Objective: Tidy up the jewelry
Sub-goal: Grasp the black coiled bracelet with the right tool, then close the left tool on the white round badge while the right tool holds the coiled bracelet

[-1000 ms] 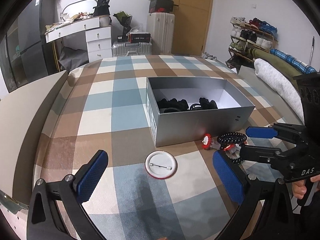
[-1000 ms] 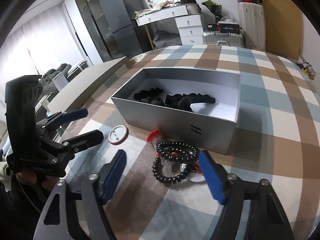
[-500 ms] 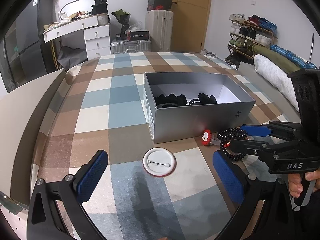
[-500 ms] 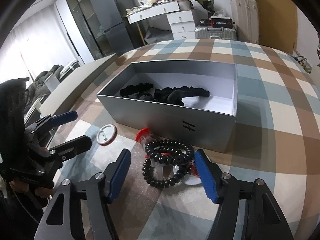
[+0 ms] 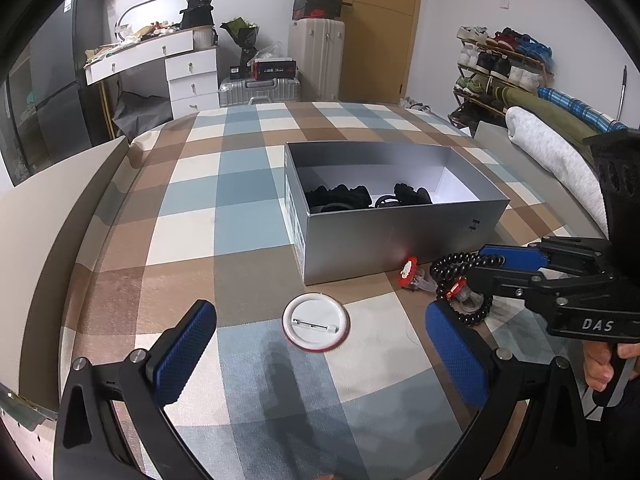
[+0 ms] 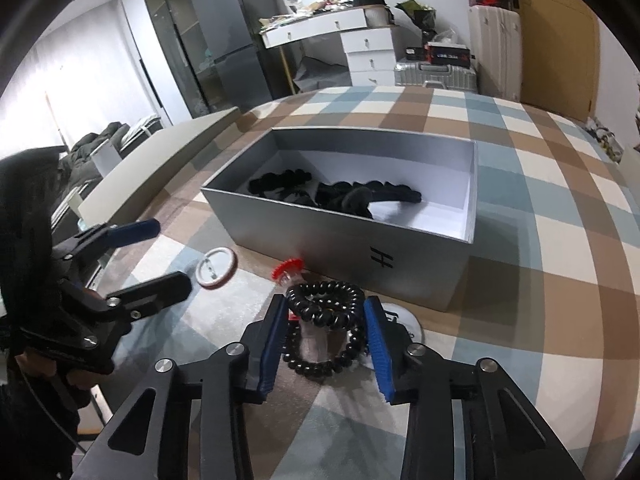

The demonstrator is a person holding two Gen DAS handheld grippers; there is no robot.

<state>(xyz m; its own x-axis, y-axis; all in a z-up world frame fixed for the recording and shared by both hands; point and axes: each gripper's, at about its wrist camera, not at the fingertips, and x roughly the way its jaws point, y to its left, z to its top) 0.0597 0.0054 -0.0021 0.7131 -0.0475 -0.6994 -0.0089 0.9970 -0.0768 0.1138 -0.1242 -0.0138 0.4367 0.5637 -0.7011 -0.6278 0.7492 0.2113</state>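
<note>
Black bead bracelets between closing right gripper fingers, beside box wall

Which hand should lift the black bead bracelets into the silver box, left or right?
Right. The right gripper already straddles the black bead bracelets, its jaws closing on them, just in front of the silver box. The left gripper is open over the white pin badge, beside the beads.
</note>
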